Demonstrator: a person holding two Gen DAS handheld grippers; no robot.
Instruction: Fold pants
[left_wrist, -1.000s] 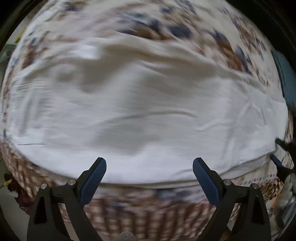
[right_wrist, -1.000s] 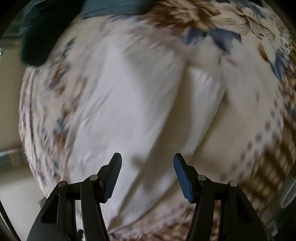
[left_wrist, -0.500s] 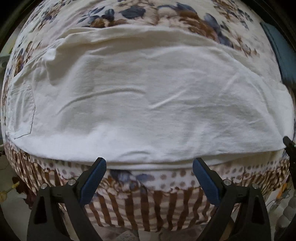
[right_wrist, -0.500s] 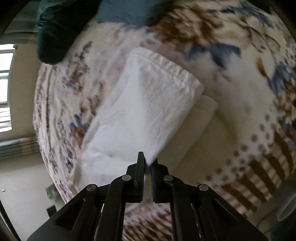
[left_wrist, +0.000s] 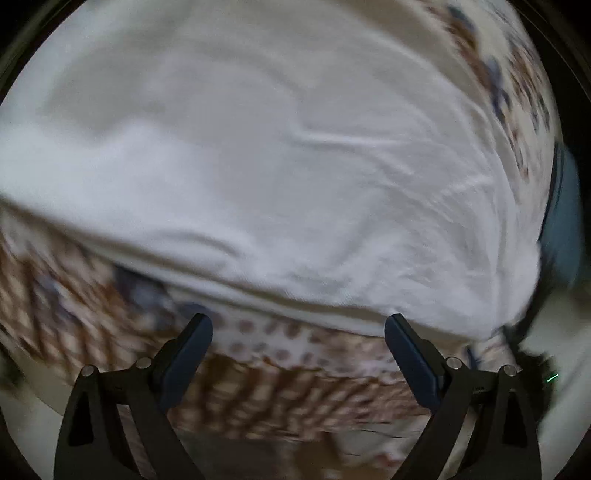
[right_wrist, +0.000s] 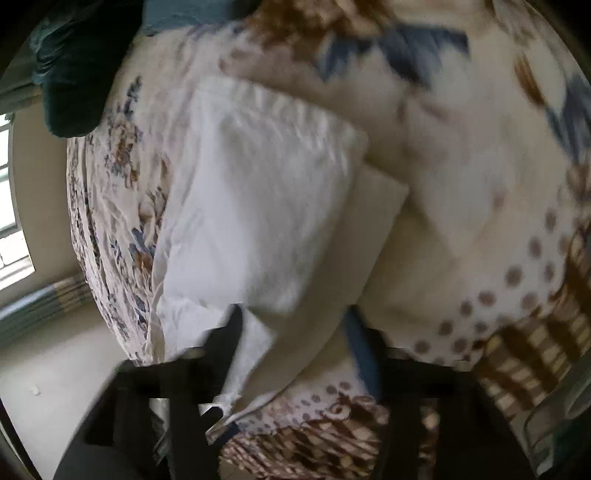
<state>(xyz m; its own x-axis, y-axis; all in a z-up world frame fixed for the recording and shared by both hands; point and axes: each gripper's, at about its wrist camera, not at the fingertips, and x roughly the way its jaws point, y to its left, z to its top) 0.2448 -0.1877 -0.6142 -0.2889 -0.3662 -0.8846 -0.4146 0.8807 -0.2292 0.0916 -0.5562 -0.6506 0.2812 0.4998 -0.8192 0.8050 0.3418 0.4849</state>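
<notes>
Covering floral bedspread (left_wrist: 258, 369): white pants (left_wrist: 277, 177); window (right_wrist: 11, 206) left.

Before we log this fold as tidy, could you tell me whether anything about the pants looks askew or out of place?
Slightly, yes. In the right wrist view the folded white pants are not squared: a lower layer sticks out past the top layer's right edge instead of lining up. Both frames are blurred, so finer creases cannot be judged. Nothing looks damaged.
</notes>
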